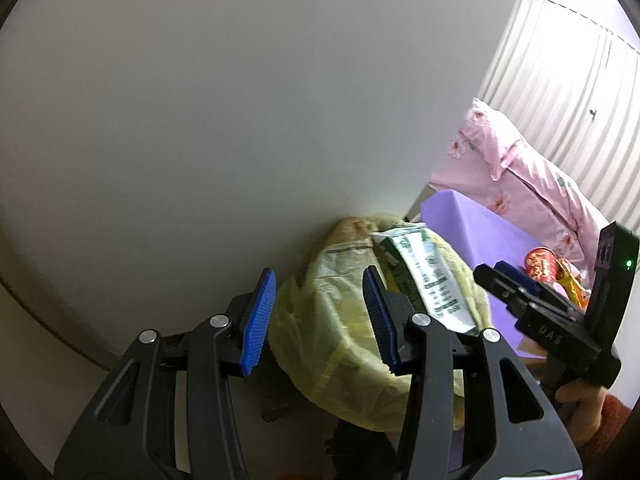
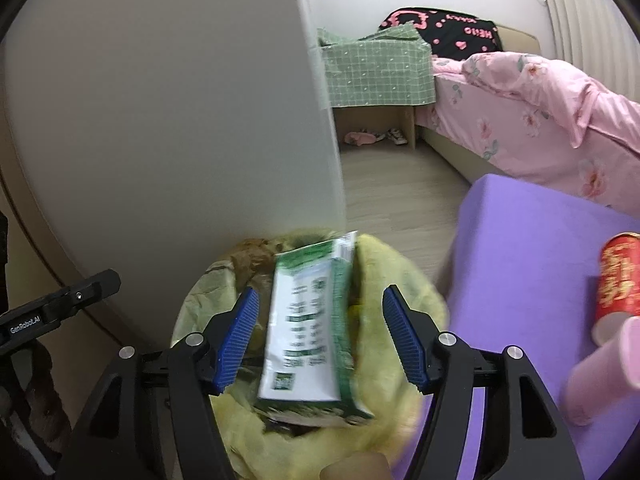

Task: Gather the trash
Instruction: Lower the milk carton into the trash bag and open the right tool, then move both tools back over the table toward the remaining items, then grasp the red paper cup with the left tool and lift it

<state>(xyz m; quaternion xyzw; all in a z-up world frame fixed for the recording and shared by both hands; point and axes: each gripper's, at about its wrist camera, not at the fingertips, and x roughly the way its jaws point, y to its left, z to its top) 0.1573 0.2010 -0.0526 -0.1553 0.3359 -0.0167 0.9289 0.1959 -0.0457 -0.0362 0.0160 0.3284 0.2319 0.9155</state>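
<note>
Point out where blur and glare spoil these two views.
Right wrist view: the green-and-white carton is smeared by motion blur, and so is the yellow bag beneath it. Left wrist view: window glare washes out the curtain at top right; the carton is sharper.

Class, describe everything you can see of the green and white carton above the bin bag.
The green and white carton is a flat-sided box, apparently printed card, with a white face bearing rows of green text and a green side panel. Its crimped top end looks squashed. It is motion-blurred, tilted, over the open mouth of the yellow bin bag. It sits between the blue pads of the right gripper, which stand apart from it; neither presses it.
</note>
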